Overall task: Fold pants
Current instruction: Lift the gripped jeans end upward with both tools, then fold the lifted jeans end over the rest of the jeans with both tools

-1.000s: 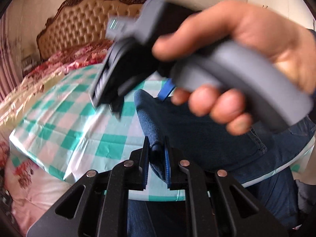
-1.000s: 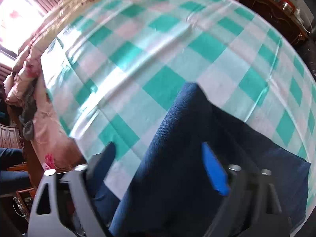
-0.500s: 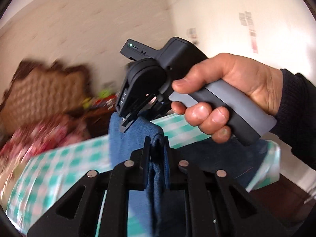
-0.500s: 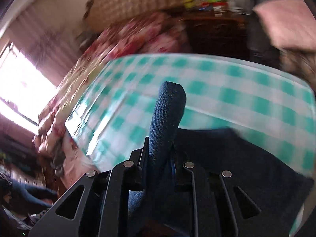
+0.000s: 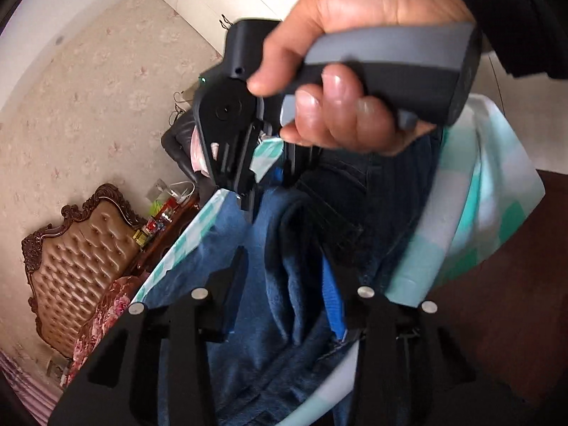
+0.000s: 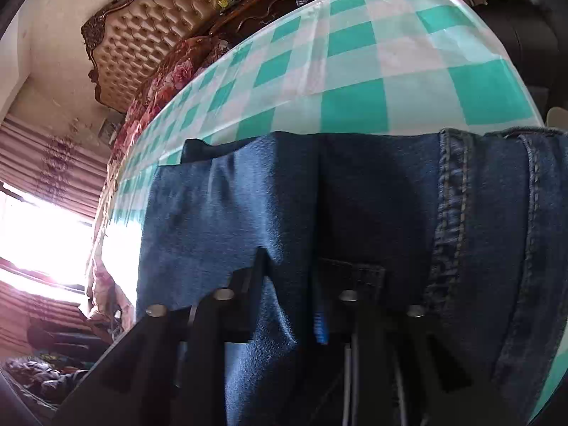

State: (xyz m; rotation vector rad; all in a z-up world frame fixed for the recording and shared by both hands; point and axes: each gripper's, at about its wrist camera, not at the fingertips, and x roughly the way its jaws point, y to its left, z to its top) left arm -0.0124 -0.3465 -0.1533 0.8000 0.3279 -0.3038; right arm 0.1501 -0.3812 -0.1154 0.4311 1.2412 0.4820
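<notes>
Pants (image 6: 284, 195): dark blue denim, lying folded on the near part of the table (image 6: 355, 64), which carries a green-and-white checked cloth. Waistband seams and stitching at the right of the right wrist view; a smoother doubled layer to the left, its far edge straight across the checks.

Left gripper (image 5: 284, 284): jaws have just been opening; they stand moderately apart with a ridge of denim rising between them. Fabric lies near the blue right pad, clear of the left one; no pinch visible.

Right gripper (image 6: 291, 280): jaws have just been opening a little, gap narrow. A fold of denim runs up between the fingers; whether the pads press on it, cannot tell.

Right hand (image 5: 355, 71), dark sleeve, grips the grey handle, seen from the left wrist view above the pants.

Beyond the table, far left: tufted tan headboard (image 6: 152, 25) with carved dark frame, floral bedding (image 6: 170, 71) beneath.
</notes>
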